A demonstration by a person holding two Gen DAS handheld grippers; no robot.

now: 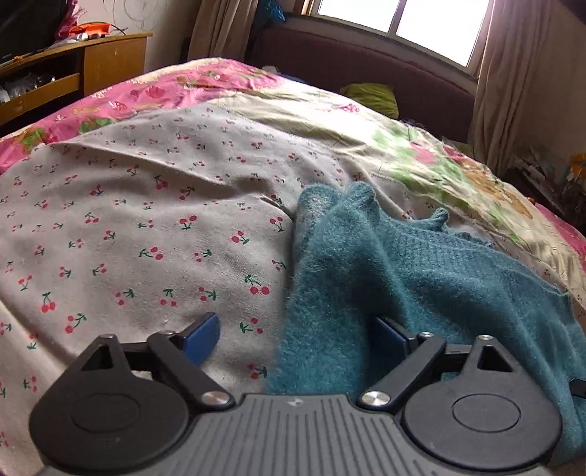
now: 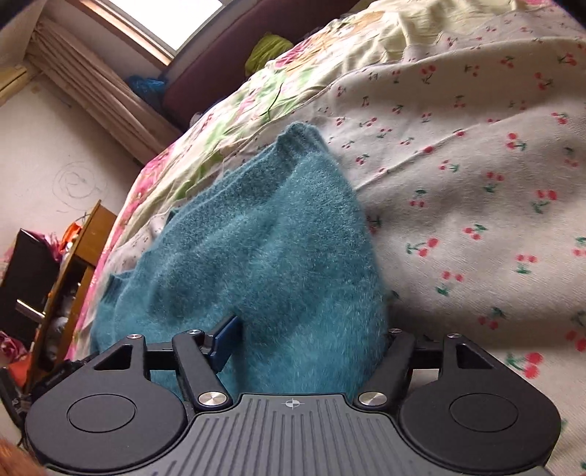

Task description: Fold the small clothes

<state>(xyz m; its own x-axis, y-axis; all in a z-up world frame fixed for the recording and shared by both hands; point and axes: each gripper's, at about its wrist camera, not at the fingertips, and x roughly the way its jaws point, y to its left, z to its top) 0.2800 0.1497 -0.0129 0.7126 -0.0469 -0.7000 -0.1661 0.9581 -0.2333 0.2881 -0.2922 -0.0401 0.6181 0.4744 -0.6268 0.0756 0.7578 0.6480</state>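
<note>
Left gripper (image 1: 296,338) jaws spread wide, blue pads (image 1: 203,338) apart and pressing on nothing; the left pad sits over the cherry-print sheet (image 1: 146,227), the right pad at the near edge of the teal fuzzy sweater (image 1: 384,267), whose fabric runs between the two pads. Right gripper (image 2: 311,340) jaws partly apart with a fold of the same sweater (image 2: 263,234) bulging between them; left blue pad (image 2: 225,342) visible against the knit, right pad hidden by it, so cannot tell if the pads still pinch. Sweater lies bunched and rumpled on the cherry-print sheet (image 2: 457,183), a ribbed cuff end (image 1: 360,192) pointing away from the grippers. Past the sweater, a pink and green floral quilt (image 1: 421,153) covers the rest of the bed. Beyond the quilt, a dark maroon headboard (image 1: 366,62) with a green cloth (image 1: 373,95) near it, window (image 1: 403,22) and beige curtains (image 1: 512,73) above. Left of the sweater in the left wrist view, far off, a wooden cabinet (image 1: 110,62) with clutter on top.
</note>
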